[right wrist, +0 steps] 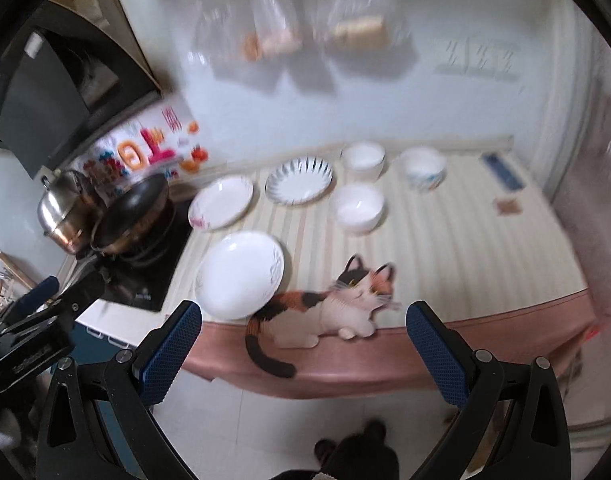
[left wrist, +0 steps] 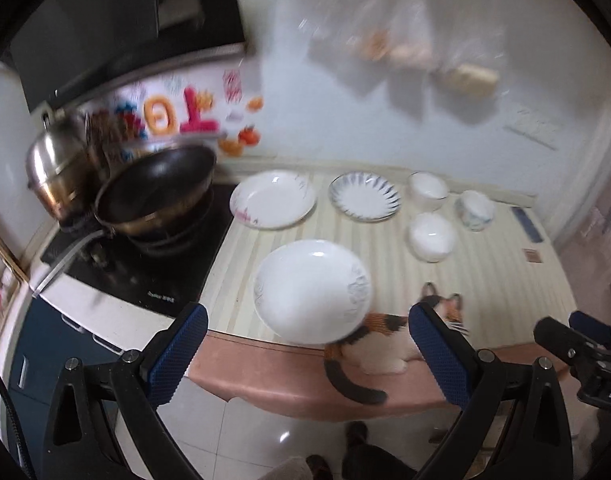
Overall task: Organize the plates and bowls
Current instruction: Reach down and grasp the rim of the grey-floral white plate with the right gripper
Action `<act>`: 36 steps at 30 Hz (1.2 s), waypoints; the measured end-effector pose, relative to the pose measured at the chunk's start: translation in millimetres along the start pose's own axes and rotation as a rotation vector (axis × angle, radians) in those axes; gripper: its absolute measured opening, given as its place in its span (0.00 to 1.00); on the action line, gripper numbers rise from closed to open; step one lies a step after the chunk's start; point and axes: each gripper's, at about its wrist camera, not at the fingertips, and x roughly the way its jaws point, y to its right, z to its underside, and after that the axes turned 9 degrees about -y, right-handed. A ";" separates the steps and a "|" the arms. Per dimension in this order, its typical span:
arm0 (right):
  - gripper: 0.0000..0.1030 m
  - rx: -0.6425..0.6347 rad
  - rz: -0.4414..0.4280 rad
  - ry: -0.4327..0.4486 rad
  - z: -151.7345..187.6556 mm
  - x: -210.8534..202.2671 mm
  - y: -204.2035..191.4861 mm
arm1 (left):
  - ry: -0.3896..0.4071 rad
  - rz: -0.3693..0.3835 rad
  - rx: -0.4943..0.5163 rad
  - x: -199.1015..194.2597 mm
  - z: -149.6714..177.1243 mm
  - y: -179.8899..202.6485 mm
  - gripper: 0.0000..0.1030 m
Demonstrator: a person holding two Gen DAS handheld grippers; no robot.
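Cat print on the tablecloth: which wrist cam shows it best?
Right wrist. The cat print shows whole there, head to tail, between the open tongs. In the left wrist view the front plate and one finger hide part of it.

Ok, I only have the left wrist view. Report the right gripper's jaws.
Observer: The right gripper is open and holds nothing.
Operator: Now describe the front of the cat picture; it's blocked for me.
Observer: Its head is raised, the eyes look shut, and the front paws lie along the pink border of the tablecloth. No dish covers that part.
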 end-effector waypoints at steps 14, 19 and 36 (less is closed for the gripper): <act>0.98 -0.035 -0.230 -0.416 -88.3 292.5 7.0 | -0.389 -0.022 -0.145 242.3 -51.0 -61.1 0.95; 0.82 -0.007 -0.313 -0.495 -102.9 358.8 -1.0 | -0.461 0.019 -0.145 284.4 -48.9 -72.8 0.80; 0.23 -0.072 -0.376 -0.507 -95.7 395.5 -17.1 | -0.430 0.117 -0.176 289.8 -32.8 -79.9 0.40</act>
